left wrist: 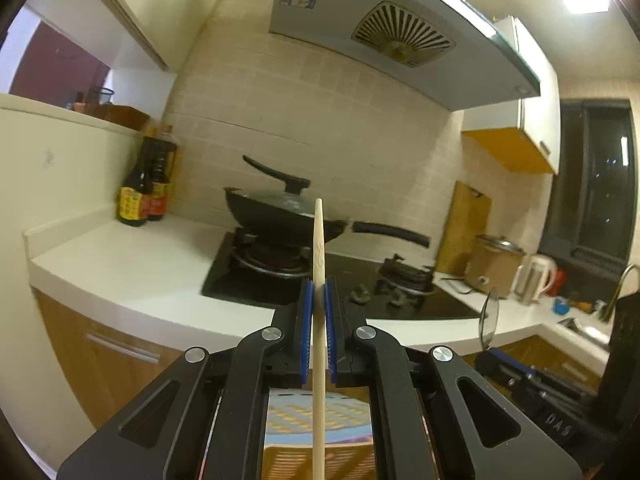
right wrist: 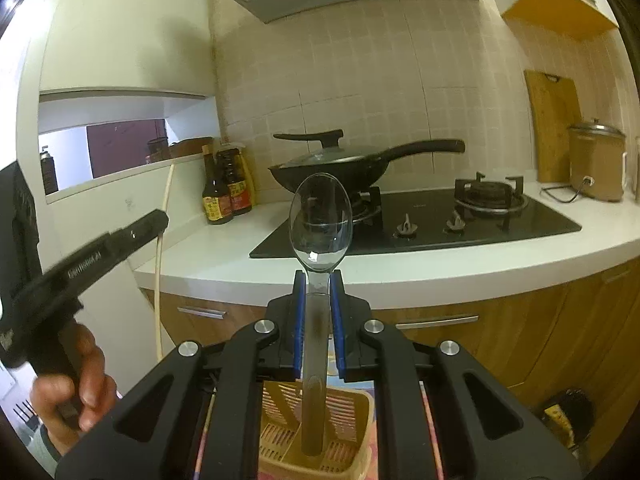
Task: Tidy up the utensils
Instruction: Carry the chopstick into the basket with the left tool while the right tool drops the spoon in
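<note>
Right now your left gripper [left wrist: 319, 292] is clamped tight on a wooden chopstick [left wrist: 319, 240] and your right gripper [right wrist: 319, 280] on a clear plastic spoon [right wrist: 320, 216], each piece running straight along the fingers with its far end toward the stove. Below and behind both sets of fingers sits the yellow slotted basket [right wrist: 280, 436]; the spoon's handle end hangs over it, probably just short of touching, so each piece goes down tail first.
</note>
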Motion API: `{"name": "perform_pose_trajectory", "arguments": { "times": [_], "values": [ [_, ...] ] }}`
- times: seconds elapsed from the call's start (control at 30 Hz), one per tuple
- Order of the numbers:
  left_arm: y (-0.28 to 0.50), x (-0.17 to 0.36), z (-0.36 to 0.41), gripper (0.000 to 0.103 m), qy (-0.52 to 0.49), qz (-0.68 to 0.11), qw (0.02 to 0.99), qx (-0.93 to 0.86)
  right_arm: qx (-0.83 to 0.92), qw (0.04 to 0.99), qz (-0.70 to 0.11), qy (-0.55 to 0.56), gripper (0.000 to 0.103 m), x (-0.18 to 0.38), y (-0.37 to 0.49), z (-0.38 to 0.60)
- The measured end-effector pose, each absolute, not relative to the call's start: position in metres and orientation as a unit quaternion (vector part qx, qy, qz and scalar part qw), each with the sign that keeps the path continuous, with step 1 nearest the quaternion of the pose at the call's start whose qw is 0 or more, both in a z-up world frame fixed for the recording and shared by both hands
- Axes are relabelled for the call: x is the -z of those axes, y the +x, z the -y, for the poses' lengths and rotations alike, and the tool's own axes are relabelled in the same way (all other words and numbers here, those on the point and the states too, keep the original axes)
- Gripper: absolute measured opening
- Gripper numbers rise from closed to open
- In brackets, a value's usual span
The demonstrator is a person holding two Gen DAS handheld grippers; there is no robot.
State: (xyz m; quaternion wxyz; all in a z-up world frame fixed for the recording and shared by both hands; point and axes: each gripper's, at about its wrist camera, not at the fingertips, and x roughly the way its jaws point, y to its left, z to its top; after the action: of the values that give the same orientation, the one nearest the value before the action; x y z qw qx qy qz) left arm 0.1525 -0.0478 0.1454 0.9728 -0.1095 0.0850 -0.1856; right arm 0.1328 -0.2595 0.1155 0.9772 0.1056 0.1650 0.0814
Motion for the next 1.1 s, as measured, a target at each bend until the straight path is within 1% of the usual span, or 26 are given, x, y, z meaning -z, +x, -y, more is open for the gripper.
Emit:
{"name": "perform_pose_trajectory", "arguments": {
  "times": [0.23, 0.47, 0.5, 0.53, 0.57, 0.6, 0.63, 0.67, 0.73, 0.77, 0.83, 0.87, 1.0, 1.1],
  "values": [
    [0.156, -0.111, 0.037, 0.005, -0.112, -0.113, 0.969, 0.189, -0.068, 0.98, -0.16, 0.095, 0.01, -0.09, 0.126, 0.255],
    [0.139, -0.099, 0.028, 0.005, -0.112, -0.135, 0.965, 0.196, -0.073, 0.978, -0.173, 0.094, 0.011, -0.084, 0.112, 0.258],
    [0.137, -0.098, 0.028, 0.006, -0.111, -0.138, 0.964, 0.197, -0.077, 0.976, -0.175, 0.099, 0.012, -0.083, 0.109, 0.26],
    [0.132, -0.097, 0.027, 0.007, -0.108, -0.141, 0.964, 0.197, -0.08, 0.975, -0.179, 0.103, 0.015, -0.082, 0.106, 0.262],
    [0.129, -0.097, 0.026, 0.013, -0.104, -0.143, 0.965, 0.195, -0.082, 0.974, -0.181, 0.105, 0.019, -0.081, 0.104, 0.262],
    [0.124, -0.096, 0.025, 0.027, -0.101, -0.146, 0.965, 0.193, -0.086, 0.973, -0.185, 0.109, 0.031, -0.08, 0.1, 0.264],
    [0.119, -0.096, 0.024, 0.032, -0.1, -0.148, 0.965, 0.192, -0.089, 0.972, -0.186, 0.114, 0.05, -0.079, 0.096, 0.265],
    [0.114, -0.096, 0.022, 0.035, -0.099, -0.148, 0.965, 0.19, -0.087, 0.973, -0.181, 0.117, 0.054, -0.08, 0.089, 0.267],
    [0.106, -0.096, 0.021, 0.036, -0.098, -0.156, 0.963, 0.194, -0.083, 0.973, -0.182, 0.114, 0.054, -0.081, 0.079, 0.268],
    [0.101, -0.097, 0.019, 0.039, -0.1, -0.163, 0.961, 0.199, -0.081, 0.972, -0.187, 0.115, 0.054, -0.082, 0.073, 0.269],
    [0.089, -0.097, 0.018, 0.054, -0.102, -0.18, 0.956, 0.208, -0.069, 0.97, -0.201, 0.118, 0.054, -0.083, 0.06, 0.271],
    [0.082, -0.096, 0.017, 0.058, -0.1, -0.188, 0.954, 0.212, -0.064, 0.969, -0.208, 0.116, 0.054, -0.083, 0.055, 0.272],
    [0.049, -0.089, 0.02, 0.058, -0.075, -0.223, 0.946, 0.225, -0.051, 0.957, -0.263, 0.11, 0.054, -0.073, 0.029, 0.275],
    [0.027, -0.078, 0.024, 0.058, -0.053, -0.254, 0.94, 0.223, -0.054, 0.937, -0.322, 0.126, 0.054, -0.055, 0.014, 0.279]
  ]
}}
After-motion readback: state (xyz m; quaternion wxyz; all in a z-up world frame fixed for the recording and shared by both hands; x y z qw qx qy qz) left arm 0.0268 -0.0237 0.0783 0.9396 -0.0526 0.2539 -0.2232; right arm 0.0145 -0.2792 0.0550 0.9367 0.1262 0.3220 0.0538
